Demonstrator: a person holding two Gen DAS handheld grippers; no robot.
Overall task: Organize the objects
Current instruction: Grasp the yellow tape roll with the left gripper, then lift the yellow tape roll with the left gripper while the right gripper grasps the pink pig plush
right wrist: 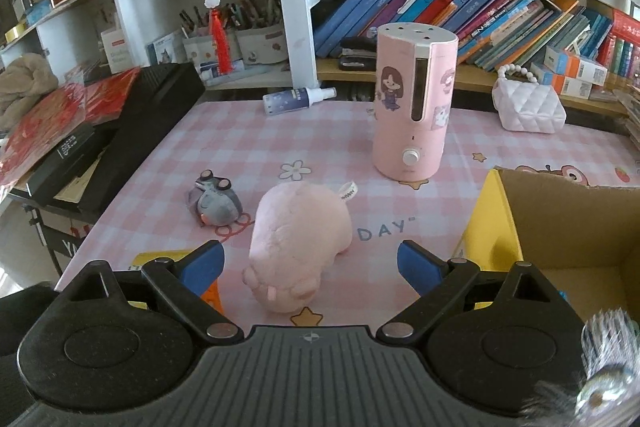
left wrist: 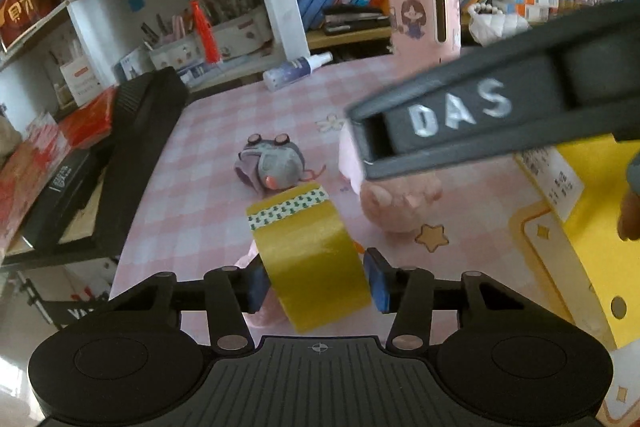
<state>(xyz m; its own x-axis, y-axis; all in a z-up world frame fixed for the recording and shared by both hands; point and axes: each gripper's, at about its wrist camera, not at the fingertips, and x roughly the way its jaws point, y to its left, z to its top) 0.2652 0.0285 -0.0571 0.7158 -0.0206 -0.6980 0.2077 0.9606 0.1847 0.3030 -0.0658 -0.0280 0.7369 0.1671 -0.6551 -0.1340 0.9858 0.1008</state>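
Observation:
My left gripper [left wrist: 316, 283] is shut on a yellow tape roll [left wrist: 314, 259] and holds it above the pink checked table. My right gripper [right wrist: 310, 267] is open, its blue pads either side of a pink plush pig [right wrist: 298, 243], which lies on the table; whether they touch it I cannot tell. The pig also shows in the left wrist view [left wrist: 394, 203], partly hidden by the right gripper's black body. A grey toy mouse [left wrist: 276, 165] [right wrist: 216, 205] lies left of the pig. An open yellow cardboard box [right wrist: 568, 227] [left wrist: 580, 227] stands at the right.
A pink humidifier [right wrist: 414, 107] stands behind the pig. A spray bottle [right wrist: 298, 99] lies at the table's back, a white quilted purse [right wrist: 528, 105] at back right. A black case [right wrist: 148, 131] and red packets [right wrist: 60, 119] sit left. Bookshelves [right wrist: 460, 11] line the back.

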